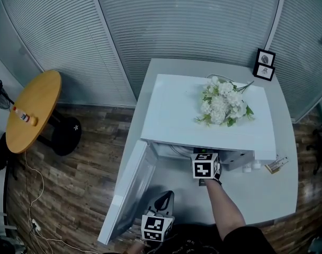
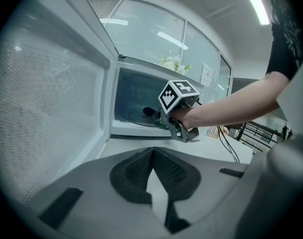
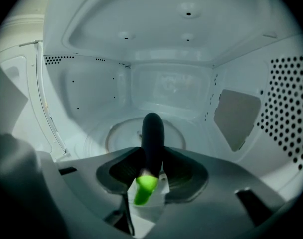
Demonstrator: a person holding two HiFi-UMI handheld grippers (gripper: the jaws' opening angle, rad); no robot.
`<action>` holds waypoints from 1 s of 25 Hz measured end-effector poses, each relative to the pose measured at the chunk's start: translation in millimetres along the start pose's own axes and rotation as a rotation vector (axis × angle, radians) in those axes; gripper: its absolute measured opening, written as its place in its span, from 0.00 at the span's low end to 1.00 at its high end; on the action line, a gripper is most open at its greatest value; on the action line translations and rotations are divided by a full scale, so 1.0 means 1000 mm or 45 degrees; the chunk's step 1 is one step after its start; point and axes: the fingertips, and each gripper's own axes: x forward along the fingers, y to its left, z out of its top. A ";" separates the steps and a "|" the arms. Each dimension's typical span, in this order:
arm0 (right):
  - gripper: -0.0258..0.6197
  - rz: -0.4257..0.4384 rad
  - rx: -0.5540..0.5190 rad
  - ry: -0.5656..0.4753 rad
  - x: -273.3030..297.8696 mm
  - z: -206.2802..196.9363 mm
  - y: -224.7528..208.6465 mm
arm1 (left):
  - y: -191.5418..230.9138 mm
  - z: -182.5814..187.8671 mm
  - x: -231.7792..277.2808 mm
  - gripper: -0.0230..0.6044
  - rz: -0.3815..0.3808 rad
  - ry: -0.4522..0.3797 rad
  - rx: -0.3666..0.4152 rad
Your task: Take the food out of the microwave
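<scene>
A dark eggplant (image 3: pixel 152 133) with a bright green stem end lies over the glass turntable (image 3: pixel 122 133) inside the white microwave (image 1: pixel 171 105). My right gripper (image 3: pixel 153 152) reaches into the cavity and its pads press on both sides of the eggplant. In the head view only its marker cube (image 1: pixel 204 166) and the person's forearm show at the opening. The microwave door (image 1: pixel 130 192) stands swung open to the left. My left gripper (image 2: pixel 152 154) hangs in front of the open door with its fingertips together and nothing between them; its view shows the eggplant (image 2: pixel 149 112) beyond the right gripper (image 2: pixel 179 114).
A bunch of white flowers (image 1: pixel 223 103) lies on top of the microwave. Two framed pictures (image 1: pixel 265 64) stand at the back right of the grey table (image 1: pixel 272 194), small items (image 1: pixel 276 164) beside the microwave. A round wooden table (image 1: pixel 34 107) stands at the left.
</scene>
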 end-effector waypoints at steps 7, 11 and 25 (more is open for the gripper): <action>0.26 0.013 0.042 -0.086 -0.011 0.008 -0.005 | 0.002 0.001 -0.002 0.05 0.011 -0.010 -0.007; 0.26 0.020 0.013 -0.084 -0.018 0.004 -0.004 | -0.002 0.002 -0.002 0.05 0.002 -0.016 0.000; 0.26 0.021 -0.069 -0.143 -0.058 -0.004 -0.005 | -0.005 0.006 -0.008 0.05 0.015 -0.055 0.011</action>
